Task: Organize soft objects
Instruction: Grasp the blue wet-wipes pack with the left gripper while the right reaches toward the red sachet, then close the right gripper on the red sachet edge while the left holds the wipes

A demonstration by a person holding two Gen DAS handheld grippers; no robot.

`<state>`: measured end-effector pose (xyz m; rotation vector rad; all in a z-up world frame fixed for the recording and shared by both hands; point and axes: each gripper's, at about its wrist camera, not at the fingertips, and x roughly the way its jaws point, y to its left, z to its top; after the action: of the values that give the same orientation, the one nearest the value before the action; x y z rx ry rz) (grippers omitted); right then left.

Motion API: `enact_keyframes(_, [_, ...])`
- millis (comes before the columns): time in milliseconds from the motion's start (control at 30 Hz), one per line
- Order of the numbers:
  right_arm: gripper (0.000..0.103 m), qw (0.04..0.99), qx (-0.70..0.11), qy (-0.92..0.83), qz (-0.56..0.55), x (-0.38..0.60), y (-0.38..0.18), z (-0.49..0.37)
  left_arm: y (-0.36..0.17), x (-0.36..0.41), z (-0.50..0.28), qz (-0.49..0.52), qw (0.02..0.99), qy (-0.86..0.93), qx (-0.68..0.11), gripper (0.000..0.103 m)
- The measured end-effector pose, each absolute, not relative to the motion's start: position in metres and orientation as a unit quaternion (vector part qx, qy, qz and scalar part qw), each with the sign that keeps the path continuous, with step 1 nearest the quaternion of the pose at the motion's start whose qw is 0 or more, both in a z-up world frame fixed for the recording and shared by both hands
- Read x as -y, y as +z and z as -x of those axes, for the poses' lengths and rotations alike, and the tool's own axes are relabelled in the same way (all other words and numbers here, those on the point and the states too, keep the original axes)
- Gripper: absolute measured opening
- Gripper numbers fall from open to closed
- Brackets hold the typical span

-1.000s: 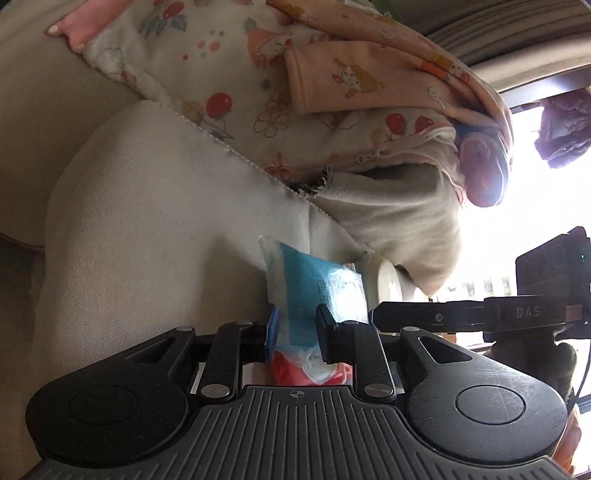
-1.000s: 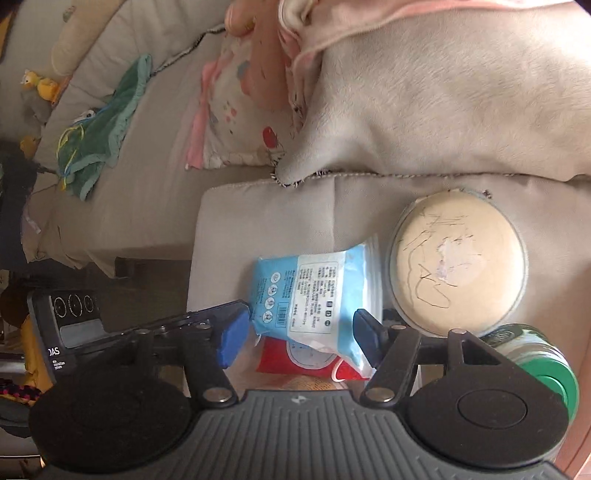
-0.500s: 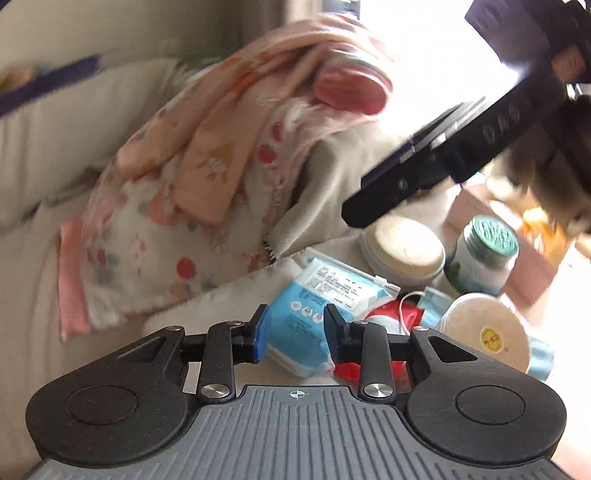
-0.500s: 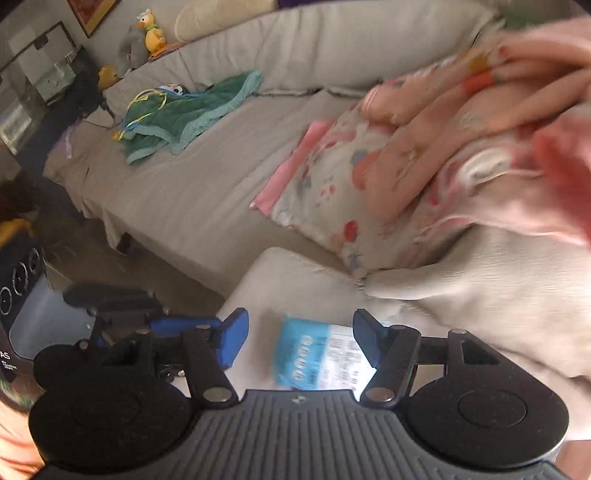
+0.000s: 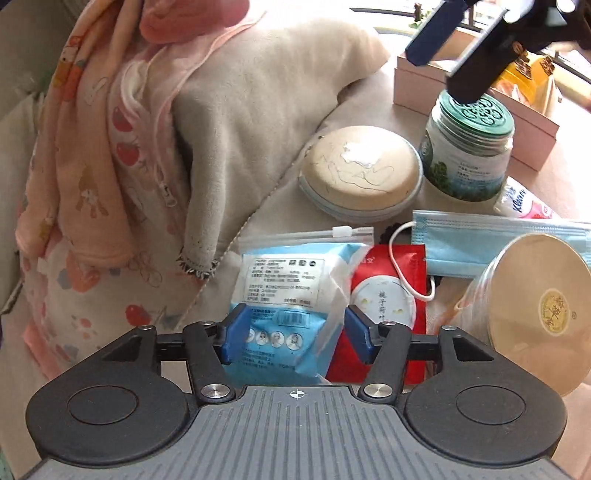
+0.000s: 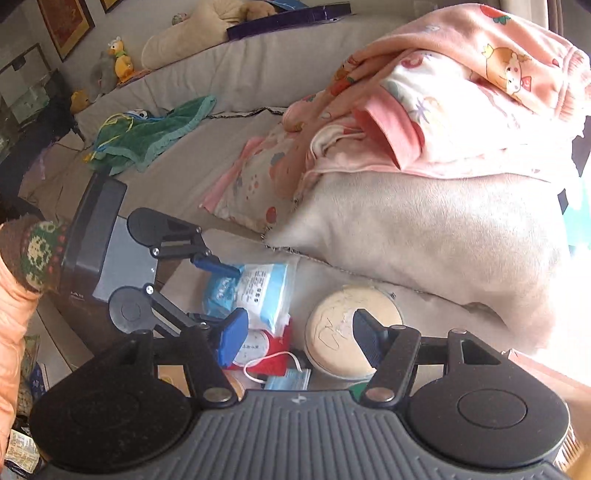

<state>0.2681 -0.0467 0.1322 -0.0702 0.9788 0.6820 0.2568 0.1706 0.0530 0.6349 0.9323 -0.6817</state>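
left claw (image 5: 293, 334) gapes apart astride the blue wipes pack (image 5: 286, 295); right claw (image 6: 297, 341) spread wide above the round tin (image 6: 352, 334).

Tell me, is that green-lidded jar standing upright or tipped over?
Upright. The jar stands on its base beside the round tin, its green lid on top, label reading level.

I am looking at a long beige sofa (image 6: 221, 85) that runs across the room, its backrest topped with a purple strip (image 6: 288, 18). Two framed pictures (image 6: 64, 27) hang on the pale wall at upper left. A dark shelf unit (image 6: 26, 85) stands beside the sofa's far end. Strong daylight floods in from the right (image 6: 580, 280), washing out that edge.
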Motion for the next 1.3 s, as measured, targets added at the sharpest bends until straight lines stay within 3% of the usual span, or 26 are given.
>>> enact_keyframes(200, [0.064, 0.820, -0.466, 0.331, 0.023, 0.047, 0.122, -0.264, 0.046, -0.179, -0.288, -0.253, 0.817, -0.254, -0.451, 0.068])
enact_keyframes(467, [0.064, 0.829, -0.449, 0.326, 0.075, 0.034, 0.125, -0.246, 0.025, -0.204, -0.319, -0.094, 0.832, -0.242, -0.491, 0.078])
enact_keyframes(600, [0.064, 0.862, -0.409, 0.284, 0.092, 0.029, 0.131, -0.244, 0.028, -0.218, -0.305, -0.043, 0.846, -0.243, -0.473, 0.070])
enact_keyframes(633, [0.064, 0.864, -0.409, 0.279, 0.092, 0.027, 0.132, -0.247, 0.028, -0.222, -0.298, -0.024, 0.849, -0.238, -0.471, 0.064])
enact_keyframes(667, [0.064, 0.859, -0.419, 0.281, 0.089, 0.024, 0.134, -0.251, 0.031, -0.228, -0.292, -0.010, 0.853, -0.227, -0.469, 0.059])
enact_keyframes(900, [0.064, 0.766, -0.561, 0.314, -0.007, -0.019, 0.112, -0.308, 0.055, -0.283, -0.228, 0.108, 0.892, -0.155, -0.411, 0.057])
enact_keyframes(1300, [0.064, 0.678, -0.670, 0.264, 0.147, -0.116, 0.033, -0.325, 0.028, -0.317, -0.128, 0.210, 0.896, -0.109, -0.376, 0.057])
